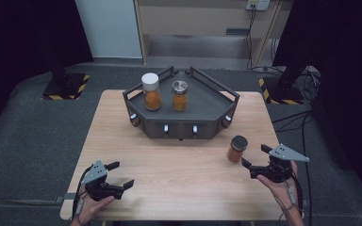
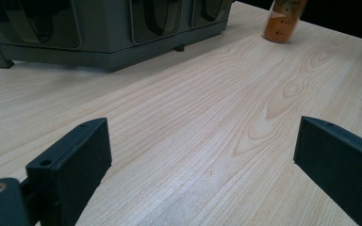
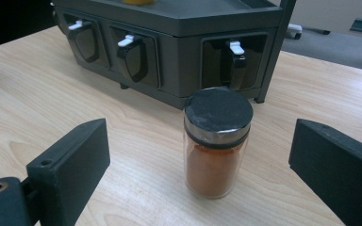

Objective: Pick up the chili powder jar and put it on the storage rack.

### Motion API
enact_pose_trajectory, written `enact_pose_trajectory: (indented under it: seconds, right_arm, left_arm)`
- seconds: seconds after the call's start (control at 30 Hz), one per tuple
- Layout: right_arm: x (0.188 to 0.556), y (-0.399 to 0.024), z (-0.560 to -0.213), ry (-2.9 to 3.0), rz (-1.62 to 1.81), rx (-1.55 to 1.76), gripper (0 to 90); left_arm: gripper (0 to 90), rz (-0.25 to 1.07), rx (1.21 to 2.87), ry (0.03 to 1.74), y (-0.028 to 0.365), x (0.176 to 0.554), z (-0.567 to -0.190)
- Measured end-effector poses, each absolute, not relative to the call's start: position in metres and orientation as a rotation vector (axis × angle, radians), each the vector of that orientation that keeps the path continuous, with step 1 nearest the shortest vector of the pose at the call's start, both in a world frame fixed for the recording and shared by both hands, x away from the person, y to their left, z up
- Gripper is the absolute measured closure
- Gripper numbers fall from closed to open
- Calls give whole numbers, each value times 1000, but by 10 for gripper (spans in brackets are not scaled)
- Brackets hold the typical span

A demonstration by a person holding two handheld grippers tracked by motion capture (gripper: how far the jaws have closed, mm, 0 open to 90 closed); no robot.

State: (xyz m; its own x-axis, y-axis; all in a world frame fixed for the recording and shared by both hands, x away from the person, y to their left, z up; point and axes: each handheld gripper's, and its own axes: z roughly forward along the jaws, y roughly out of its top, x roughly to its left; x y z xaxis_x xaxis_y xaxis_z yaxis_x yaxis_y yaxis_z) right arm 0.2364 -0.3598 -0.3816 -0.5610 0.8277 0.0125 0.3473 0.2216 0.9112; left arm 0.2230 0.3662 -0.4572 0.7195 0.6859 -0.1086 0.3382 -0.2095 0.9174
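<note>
A black-lidded glass jar [image 1: 237,149] [image 3: 217,143] [image 2: 283,21] of orange powder stands upright on the wooden table [image 1: 179,179], right of centre. My right gripper [image 1: 256,157] [image 3: 200,155] is open just to its right, its jaws wide on either side of the jar and a little short of it, not touching. My left gripper [image 1: 121,175] [image 2: 202,155] is open near the front left edge, with bare wood between its jaws. On the dark angular rack [image 1: 207,101] [image 2: 99,47] [image 3: 179,28] at the back stand a white-lidded jar [image 1: 151,92] and a metal-lidded jar [image 1: 179,95], both with orange contents.
The rack's front faces carry small drawers with white latches [image 3: 127,41]. Grey carpet surrounds the table. Black stands with yellow-striped bases [image 1: 66,87] sit at the back left and back right, with cables [image 1: 292,117] on the floor at the right.
</note>
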Motion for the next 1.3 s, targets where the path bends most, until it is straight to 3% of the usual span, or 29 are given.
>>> enact_pose_trajectory:
  seconds: [0.83,1.3]
  right_arm:
    - [284,-344,-395,2047,1276,1140,78]
    - [304,-337,-406,2076,1253,1145,161]
  left_arm:
    - [40,391,1816,804,366,223,-457]
    - [40,392,1819,802,366,223,-457]
